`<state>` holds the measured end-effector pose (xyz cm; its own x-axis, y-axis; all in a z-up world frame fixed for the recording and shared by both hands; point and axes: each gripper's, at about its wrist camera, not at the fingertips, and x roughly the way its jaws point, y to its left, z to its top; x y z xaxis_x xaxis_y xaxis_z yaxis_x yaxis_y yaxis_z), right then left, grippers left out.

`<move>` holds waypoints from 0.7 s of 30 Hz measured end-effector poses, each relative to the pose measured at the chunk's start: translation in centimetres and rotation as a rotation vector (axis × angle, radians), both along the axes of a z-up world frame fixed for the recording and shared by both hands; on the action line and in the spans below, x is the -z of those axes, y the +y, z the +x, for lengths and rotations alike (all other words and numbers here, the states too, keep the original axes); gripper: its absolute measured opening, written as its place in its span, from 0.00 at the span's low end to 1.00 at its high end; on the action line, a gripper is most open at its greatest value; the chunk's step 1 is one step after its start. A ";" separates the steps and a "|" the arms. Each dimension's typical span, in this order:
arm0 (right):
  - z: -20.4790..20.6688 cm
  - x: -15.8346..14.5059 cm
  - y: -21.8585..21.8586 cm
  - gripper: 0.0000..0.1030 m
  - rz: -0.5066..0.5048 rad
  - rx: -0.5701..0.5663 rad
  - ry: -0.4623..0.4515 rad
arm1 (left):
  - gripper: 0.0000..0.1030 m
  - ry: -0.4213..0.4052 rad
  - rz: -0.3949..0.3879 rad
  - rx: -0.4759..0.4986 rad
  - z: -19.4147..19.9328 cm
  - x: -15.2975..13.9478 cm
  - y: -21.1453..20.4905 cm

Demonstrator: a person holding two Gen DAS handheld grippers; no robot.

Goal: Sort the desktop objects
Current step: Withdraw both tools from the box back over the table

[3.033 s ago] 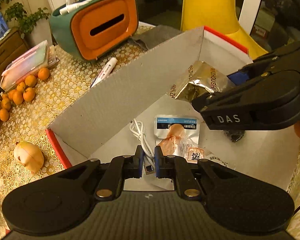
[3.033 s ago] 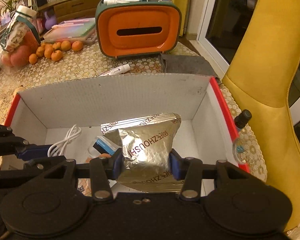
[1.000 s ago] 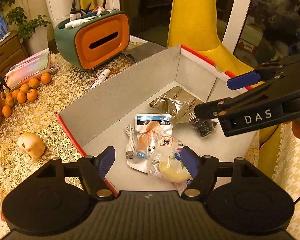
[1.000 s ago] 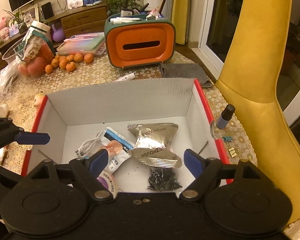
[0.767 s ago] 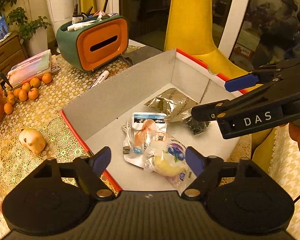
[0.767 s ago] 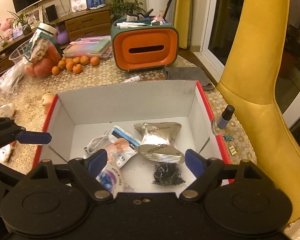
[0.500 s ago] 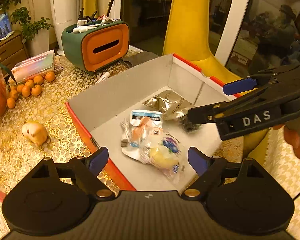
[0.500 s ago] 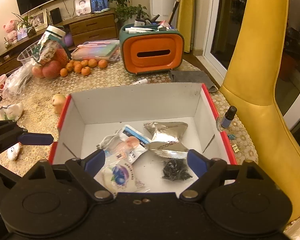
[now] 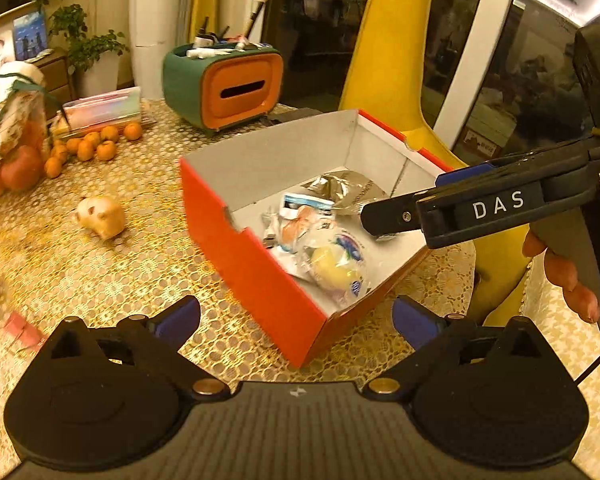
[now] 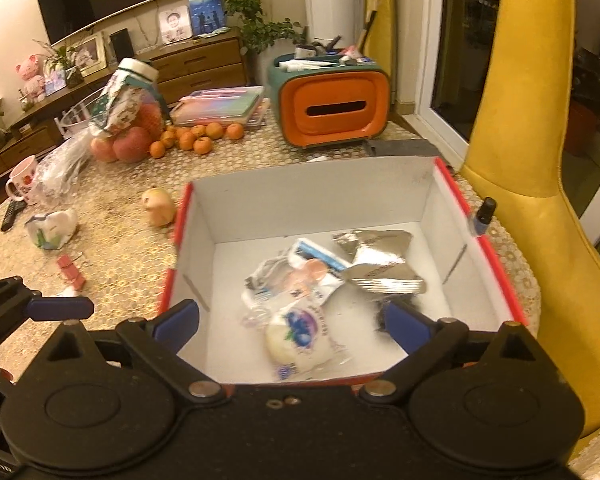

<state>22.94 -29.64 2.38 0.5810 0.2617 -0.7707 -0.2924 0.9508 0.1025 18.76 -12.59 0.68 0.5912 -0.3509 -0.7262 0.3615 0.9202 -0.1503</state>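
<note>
Both jaws: opening wide, nothing between them; left gripper (image 9: 296,316), right gripper (image 10: 292,324).
Change: foil pouch (image 10: 380,264) and cable (image 10: 266,274), gripped seconds ago, now lie in the box (image 10: 300,200) beside a bun pack (image 10: 300,340).
Pullback: I have drawn away from the box.
Meaning: two drops done; strays remain on the worktop (image 9: 112,272).

Warm amber indoor light is tinting both views; fisheye curvature is bending the edges, and motion blur is softening the box (image 10: 440,204) contents.
</note>
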 end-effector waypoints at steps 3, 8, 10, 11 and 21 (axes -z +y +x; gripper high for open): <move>-0.4 -0.1 1.2 0.97 0.004 -0.016 0.000 | 1.00 -0.003 0.002 -0.020 -0.9 -0.1 1.2; -1.2 -0.3 3.4 0.97 0.014 -0.048 0.002 | 1.00 -0.010 -0.006 -0.053 -2.2 -0.3 3.3; -1.5 -0.2 4.4 0.97 0.016 -0.065 0.005 | 1.00 -0.019 -0.003 -0.066 -2.6 -0.4 4.1; -1.6 -0.2 4.9 0.97 0.015 -0.074 0.006 | 1.00 -0.021 -0.002 -0.073 -2.7 -0.4 4.5; -1.8 -0.2 10.2 0.97 0.020 -0.153 0.011 | 1.00 -0.035 -0.009 -0.148 -3.8 0.1 8.7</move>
